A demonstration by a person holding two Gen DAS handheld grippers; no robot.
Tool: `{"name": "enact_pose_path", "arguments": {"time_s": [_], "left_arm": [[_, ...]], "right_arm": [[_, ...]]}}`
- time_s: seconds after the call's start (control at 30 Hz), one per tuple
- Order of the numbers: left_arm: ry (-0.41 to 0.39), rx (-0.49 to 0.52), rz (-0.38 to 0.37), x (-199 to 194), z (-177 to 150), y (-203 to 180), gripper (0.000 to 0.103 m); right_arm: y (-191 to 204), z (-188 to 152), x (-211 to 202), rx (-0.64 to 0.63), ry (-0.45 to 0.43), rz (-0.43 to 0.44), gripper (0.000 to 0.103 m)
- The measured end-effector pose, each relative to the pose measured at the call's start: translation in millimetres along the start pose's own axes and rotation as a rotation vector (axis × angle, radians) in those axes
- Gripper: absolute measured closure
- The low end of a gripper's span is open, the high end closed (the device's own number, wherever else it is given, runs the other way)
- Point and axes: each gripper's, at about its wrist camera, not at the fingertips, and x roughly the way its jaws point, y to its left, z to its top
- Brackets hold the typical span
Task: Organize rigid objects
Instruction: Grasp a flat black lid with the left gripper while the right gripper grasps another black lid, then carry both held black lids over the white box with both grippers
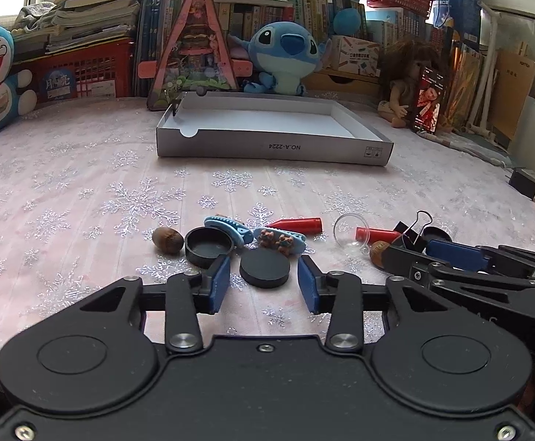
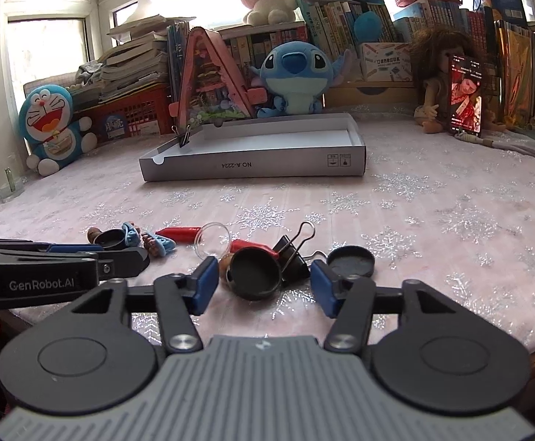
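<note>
We are holding both grippers with fingers spread: the left gripper (image 1: 264, 283) around a black disc (image 1: 264, 268), the right gripper (image 2: 264, 283) around a black cap (image 2: 255, 275). Beyond, the loose pile is awaiting sorting; farther off, the white box (image 1: 267, 147) is holding almost nothing.

The left tongs (image 1: 264, 282) sit low and level, jaws spread wide and gripping nothing — blue fingertips (image 1: 220, 280) well apart. The right tongs (image 2: 264, 282) lie just beside them, equally low, jaws parted too — nothing held.
</note>
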Motion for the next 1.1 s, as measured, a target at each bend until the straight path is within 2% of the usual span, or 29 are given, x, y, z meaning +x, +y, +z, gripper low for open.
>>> {"name": "enact_pose_path", "arguments": {"time_s": [0.07,0.13,0.47,0.7,1.1], "left_arm": [[0.003,0.011,-0.004,6.7,2.2,-1.0,0.074],[0.014,0.013,0.0,11.8,5.1,-2.2,0.074],[-0.015,0.057,-0.007,0.1,4.4,-11.4,0.074],[-0.038,0.044,-0.016,-10.7,11.6,-8.9,0.074],[-0.039,0.018,-0.015,-3.8,44.6,3.3,0.074]], "right_arm": [[-0.3,2.0,5.4,-0.009,0.018,0.023,0.057],[0.3,5.1,8.9,-0.017,0.03,0.021,0.065],[0.2,4.6,-0.1,-0.032,0.024,-0.006,0.065],[-1.2,10.5,-5.3,-0.046,0.015,-0.03,0.065],[-17.3,45.4,0.1,-0.015,0.009,-0.069,0.065]]}}
